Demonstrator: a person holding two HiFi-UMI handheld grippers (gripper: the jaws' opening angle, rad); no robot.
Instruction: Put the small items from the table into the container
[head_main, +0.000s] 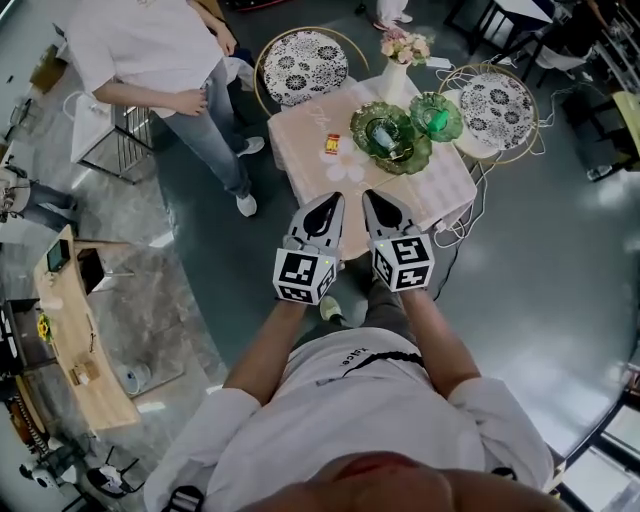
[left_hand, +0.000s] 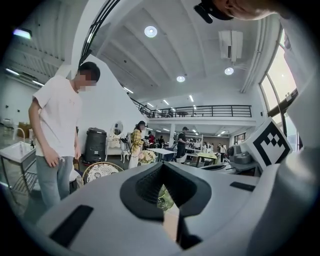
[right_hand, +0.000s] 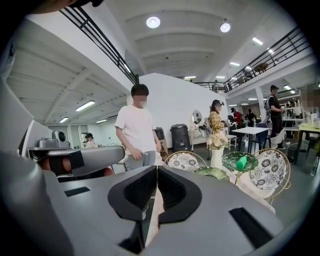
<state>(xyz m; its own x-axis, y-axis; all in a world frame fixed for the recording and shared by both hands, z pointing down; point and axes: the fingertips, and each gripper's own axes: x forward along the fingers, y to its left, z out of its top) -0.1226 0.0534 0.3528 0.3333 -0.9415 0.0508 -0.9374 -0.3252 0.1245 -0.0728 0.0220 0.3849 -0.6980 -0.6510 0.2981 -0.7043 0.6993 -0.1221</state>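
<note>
A small red-and-yellow packet (head_main: 332, 144) lies on the pink-clothed table (head_main: 300, 150). To its right stand a large green glass dish (head_main: 388, 135) and a smaller raised green dish (head_main: 435, 115), which holds a green item (right_hand: 242, 162). A vase of flowers (head_main: 400, 60) stands at the table's far edge. My left gripper (head_main: 330, 200) and right gripper (head_main: 375, 197) hover side by side over the table's near edge, pointing at the dishes. Both are shut and hold nothing. The left gripper (left_hand: 163, 167) shows only a thin slit, and the right gripper (right_hand: 156, 169) has its pads together.
A person in a white shirt (head_main: 160, 60) stands at the table's far left. Round chairs with lace-patterned seats (head_main: 305, 60) (head_main: 497, 108) flank the table. Cables (head_main: 470, 215) trail off its right side. A metal trolley (head_main: 110, 135) and a wooden shelf (head_main: 75, 340) stand to the left.
</note>
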